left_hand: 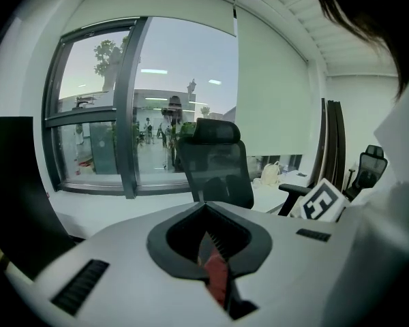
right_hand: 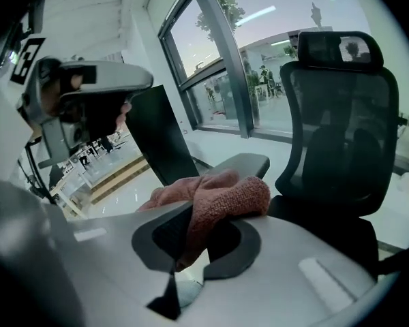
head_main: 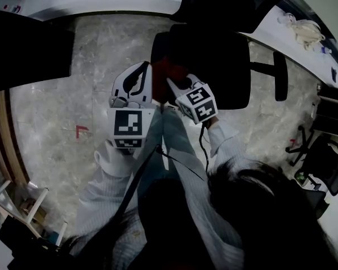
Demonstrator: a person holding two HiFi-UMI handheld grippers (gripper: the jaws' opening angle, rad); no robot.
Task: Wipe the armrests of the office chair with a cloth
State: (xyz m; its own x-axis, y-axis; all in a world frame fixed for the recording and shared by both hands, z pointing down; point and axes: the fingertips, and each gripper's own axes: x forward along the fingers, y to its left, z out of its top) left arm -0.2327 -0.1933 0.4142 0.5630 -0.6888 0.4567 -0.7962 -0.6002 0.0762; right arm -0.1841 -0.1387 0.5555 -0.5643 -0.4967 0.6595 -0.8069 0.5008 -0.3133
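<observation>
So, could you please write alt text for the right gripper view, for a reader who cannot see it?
The right gripper has its jaws shut on a bunched pinkish-red cloth, close to the grey armrest of a black mesh-backed office chair. A large window fills the background.

The cloth (right_hand: 225,199) was rough, nubby pink terry. The office chair (right_hand: 341,114) had a black see-through mesh back and a smooth matt armrest (right_hand: 244,162). The floor (head_main: 50,111) was glossy veined stone.

Dusty-pink cloth (right_hand: 221,199), black office chair (right_hand: 341,135), grey veined marble floor (head_main: 62,100), black-and-white square-patterned marker cubes (head_main: 128,124), pale striped sleeves (head_main: 110,179)
</observation>
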